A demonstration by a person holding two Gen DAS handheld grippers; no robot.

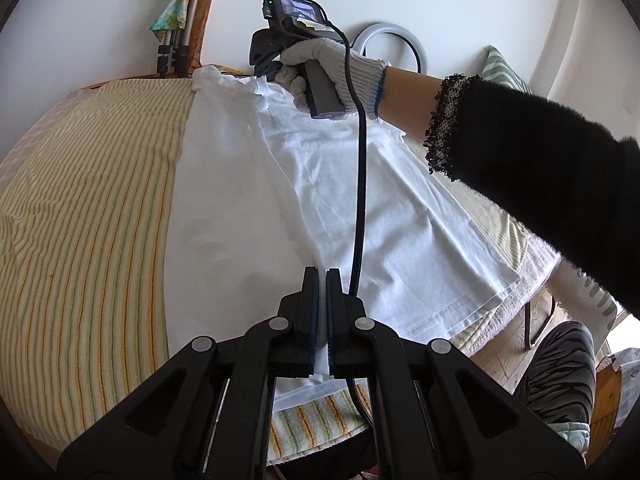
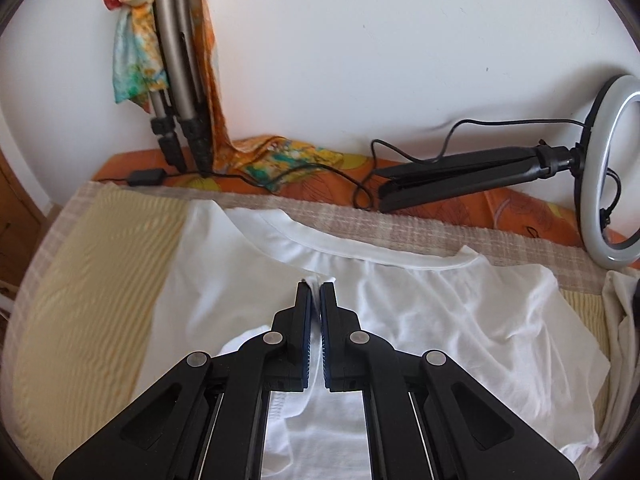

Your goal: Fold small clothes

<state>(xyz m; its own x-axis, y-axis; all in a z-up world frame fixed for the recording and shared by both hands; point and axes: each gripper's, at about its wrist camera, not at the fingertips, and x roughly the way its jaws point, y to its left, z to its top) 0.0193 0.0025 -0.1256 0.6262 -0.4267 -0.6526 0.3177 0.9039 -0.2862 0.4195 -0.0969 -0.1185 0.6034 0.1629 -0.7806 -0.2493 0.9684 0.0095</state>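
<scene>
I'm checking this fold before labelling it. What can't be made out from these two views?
- Left wrist view: the white T-shirt's near right corner, hidden by the black sleeve.
- Left wrist view: the right gripper's fingertips, behind the gloved hand.
- Right wrist view: the shirt's hem, covered by the right gripper's own frame.

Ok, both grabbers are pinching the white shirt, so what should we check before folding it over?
1. Left hand-held gripper shut on the white cotton T-shirt: ok, white fabric sits between its pads.
2. Right hand-held gripper shut on the shirt near the ribbed collar: ok.
3. Shirt smooth: not ok, wrinkles on the right side.
4. Striped yellow cloth has room beside the shirt: ok.
5. Black cable off the shirt: not ok, it hangs across it.
6. Ring light clear of the shirt: ok.
</scene>
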